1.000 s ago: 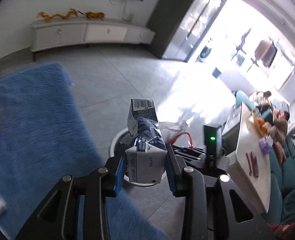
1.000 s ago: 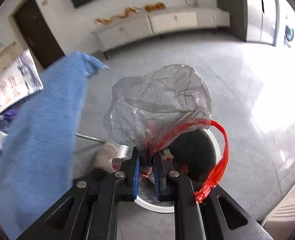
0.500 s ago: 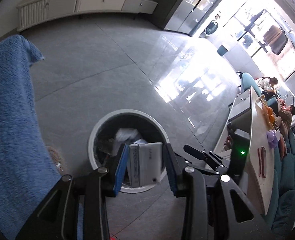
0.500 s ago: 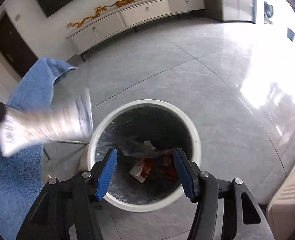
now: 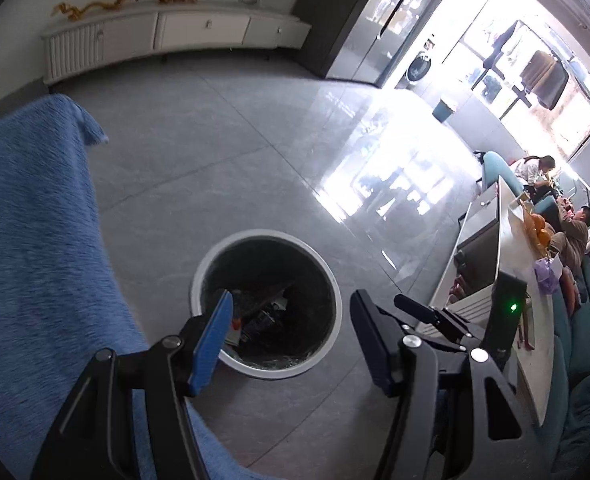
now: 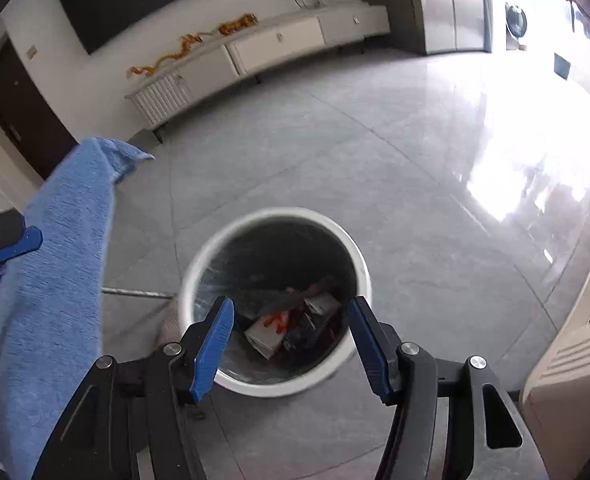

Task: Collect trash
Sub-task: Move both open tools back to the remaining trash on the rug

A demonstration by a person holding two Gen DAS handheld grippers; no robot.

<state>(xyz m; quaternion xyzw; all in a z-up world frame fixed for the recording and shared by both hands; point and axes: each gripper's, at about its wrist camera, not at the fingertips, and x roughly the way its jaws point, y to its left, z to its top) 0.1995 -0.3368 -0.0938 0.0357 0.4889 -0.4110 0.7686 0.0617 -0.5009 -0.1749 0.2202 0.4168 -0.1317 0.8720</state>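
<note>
Above the round white bin [image 6: 359, 268], the right gripper [image 6: 291, 312] hangs released and empty; the left gripper [image 5: 289, 306] is spreading its jaws, nothing between them — trash [image 6: 291, 324] lies below inside the bin, beside a blue cloth [image 6: 55, 272].

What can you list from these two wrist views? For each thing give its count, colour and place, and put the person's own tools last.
Trash bin: one, white rim, dark inside, on the floor below both grippers.
Trash in bin: several pieces, white, red and dark, at the bin's bottom.
Blue cloth: one, blue, draped at the left.
Cabinet: one long, white, against the far wall.
Orange ornaments: orange, on the cabinet top; count unclear.
Floor: grey tiles, glare at right.
Seated people: two, far right.
Left gripper: black, blue pads, jaws opening, nothing between them.
Right gripper: black, blue pads, open, empty.
</note>
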